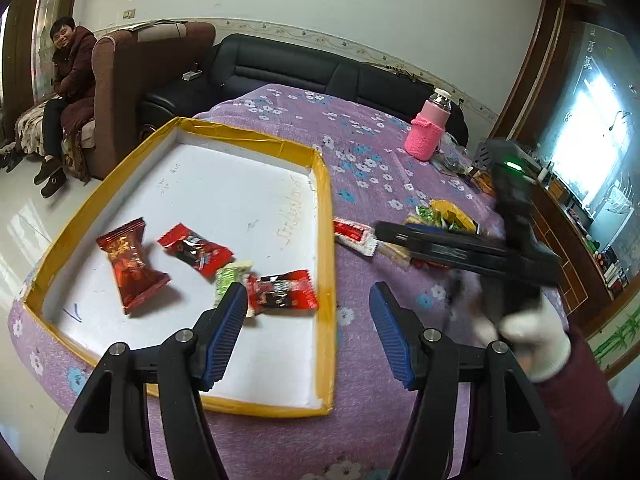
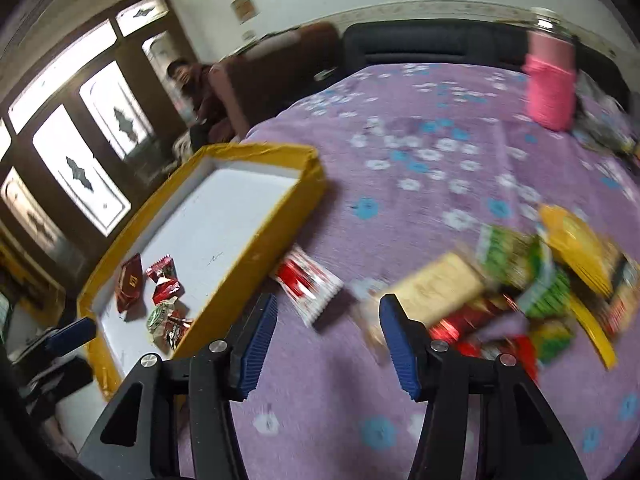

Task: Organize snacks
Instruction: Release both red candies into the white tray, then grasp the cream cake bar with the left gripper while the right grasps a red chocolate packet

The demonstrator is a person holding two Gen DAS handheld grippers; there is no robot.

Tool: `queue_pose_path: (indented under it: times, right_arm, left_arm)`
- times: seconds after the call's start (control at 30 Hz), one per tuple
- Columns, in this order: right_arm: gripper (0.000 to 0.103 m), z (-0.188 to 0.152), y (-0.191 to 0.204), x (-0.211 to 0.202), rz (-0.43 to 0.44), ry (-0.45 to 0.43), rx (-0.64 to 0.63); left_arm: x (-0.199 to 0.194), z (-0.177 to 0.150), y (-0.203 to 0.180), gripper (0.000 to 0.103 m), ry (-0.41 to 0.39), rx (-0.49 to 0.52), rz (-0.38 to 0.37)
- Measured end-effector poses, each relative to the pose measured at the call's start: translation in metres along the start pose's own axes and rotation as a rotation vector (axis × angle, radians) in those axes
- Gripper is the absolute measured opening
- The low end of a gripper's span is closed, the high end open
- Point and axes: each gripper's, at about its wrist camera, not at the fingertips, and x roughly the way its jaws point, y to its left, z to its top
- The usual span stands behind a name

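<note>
Over tray (image 1: 326,216): left gripper (image 1: 308,312) jaws spread, empty; right gripper (image 2: 328,320) jaws apart, seemingly empty, view blurred.

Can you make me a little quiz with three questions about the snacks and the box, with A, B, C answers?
1. Where does the red-and-white snack packet lie?
A. Inside the tray
B. On the purple cloth, just outside the tray
C. On the sofa

2. How many wrapped snacks lie in the yellow-rimmed tray?
A. One
B. Four
C. Nine

3. What is between the fingers of the left gripper?
A. Nothing, they stand apart
B. A bottle
C. A green snack

Answers:
1 B: the packet rests on the flowered purple cloth beside the tray's outer wall.
2 B: three red wrappers and one green one lie on the white tray floor.
3 A: the blue pads are spread, with only tray and cloth seen beyond the gap.
</note>
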Motion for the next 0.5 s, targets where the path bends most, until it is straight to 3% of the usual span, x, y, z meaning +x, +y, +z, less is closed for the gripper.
queue_pose_path:
  times: [0.17, 0.2, 0.33, 0.4, 0.5]
  right_arm:
    - [0.052, 0.017, 0.017, 0.05, -0.033, 0.061, -0.111]
    - [0.042, 0.018, 0.018, 0.056, -0.024, 0.072, -0.112]
    - [0.028, 0.009, 0.015, 0.053, 0.012, 0.108, -0.051]
    - [0.011, 0.001, 0.011, 0.043, 0.027, 0.124, -0.008]
    - [0.009, -0.02, 0.009, 0.022, 0.031, 0.151, 0.011]
  left_arm:
    - [0.001, -0.002, 0.016, 0.065, 0.006, -0.012, 0.001]
    - [0.002, -0.002, 0.017, 0.065, 0.008, -0.013, 0.0]
    - [0.008, -0.002, 0.017, 0.065, 0.017, -0.018, -0.019]
    - [0.009, -0.002, 0.012, 0.065, 0.02, -0.008, -0.034]
    - [0.012, -0.003, 0.0, 0.065, 0.028, 0.017, -0.057]
